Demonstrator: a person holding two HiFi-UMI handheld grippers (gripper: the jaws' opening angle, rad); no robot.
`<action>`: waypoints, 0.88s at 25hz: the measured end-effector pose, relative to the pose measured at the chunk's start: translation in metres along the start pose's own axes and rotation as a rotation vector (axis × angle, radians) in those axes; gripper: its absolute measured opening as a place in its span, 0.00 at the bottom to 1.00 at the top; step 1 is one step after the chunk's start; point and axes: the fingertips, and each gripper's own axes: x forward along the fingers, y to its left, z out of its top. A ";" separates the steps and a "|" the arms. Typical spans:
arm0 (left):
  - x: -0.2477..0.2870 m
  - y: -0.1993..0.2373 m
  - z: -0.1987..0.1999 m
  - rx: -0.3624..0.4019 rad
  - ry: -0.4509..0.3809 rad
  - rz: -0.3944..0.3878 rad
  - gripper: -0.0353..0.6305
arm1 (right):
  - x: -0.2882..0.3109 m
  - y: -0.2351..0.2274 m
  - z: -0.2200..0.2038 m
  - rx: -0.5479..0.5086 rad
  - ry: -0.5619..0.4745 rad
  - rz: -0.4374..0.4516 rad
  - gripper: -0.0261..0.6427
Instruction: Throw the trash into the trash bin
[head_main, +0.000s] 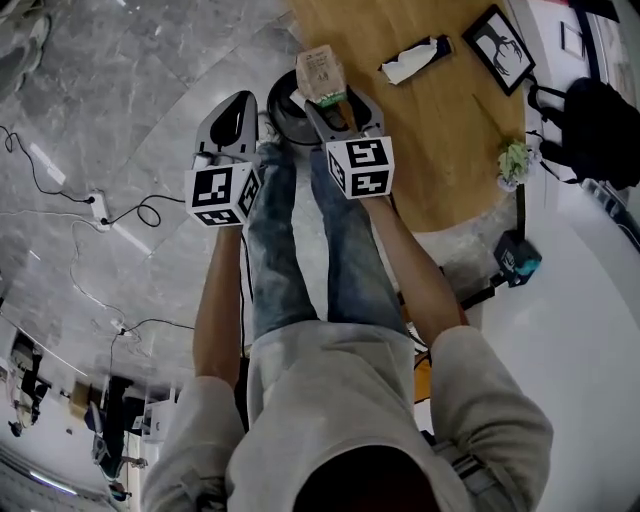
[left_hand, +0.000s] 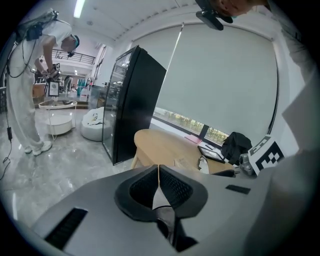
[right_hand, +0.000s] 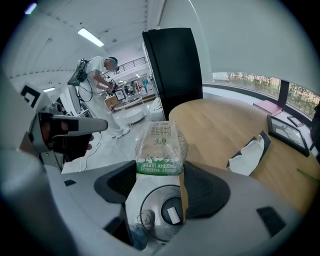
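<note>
My right gripper (head_main: 335, 103) is shut on a small milk carton (head_main: 322, 74), beige with green print, and holds it upright over the round black trash bin (head_main: 277, 104) on the floor. In the right gripper view the carton (right_hand: 160, 147) sits between the pads of that gripper (right_hand: 160, 176), with the bin's rim (right_hand: 144, 206) directly below. A white crumpled wrapper (head_main: 413, 58) lies on the wooden table (head_main: 440, 150). My left gripper (head_main: 241, 100) hangs beside the bin, shut and empty; its own view shows the jaws (left_hand: 158, 172) pressed together.
A picture frame (head_main: 498, 47), a small plant (head_main: 514, 161) and a black bag (head_main: 598, 130) sit at the table's far side. Cables and a power strip (head_main: 96, 203) lie on the marble floor at left. A tall black cabinet (left_hand: 132, 100) stands beyond the table.
</note>
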 end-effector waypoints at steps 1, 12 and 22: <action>0.002 -0.001 -0.004 -0.003 0.003 -0.003 0.09 | -0.001 0.003 -0.008 -0.004 0.012 0.005 0.50; 0.000 -0.002 -0.021 -0.011 0.028 -0.017 0.09 | -0.016 0.030 -0.104 -0.009 0.176 0.022 0.50; 0.006 -0.005 -0.014 -0.008 0.023 -0.031 0.09 | -0.012 0.030 -0.090 0.002 0.157 0.038 0.43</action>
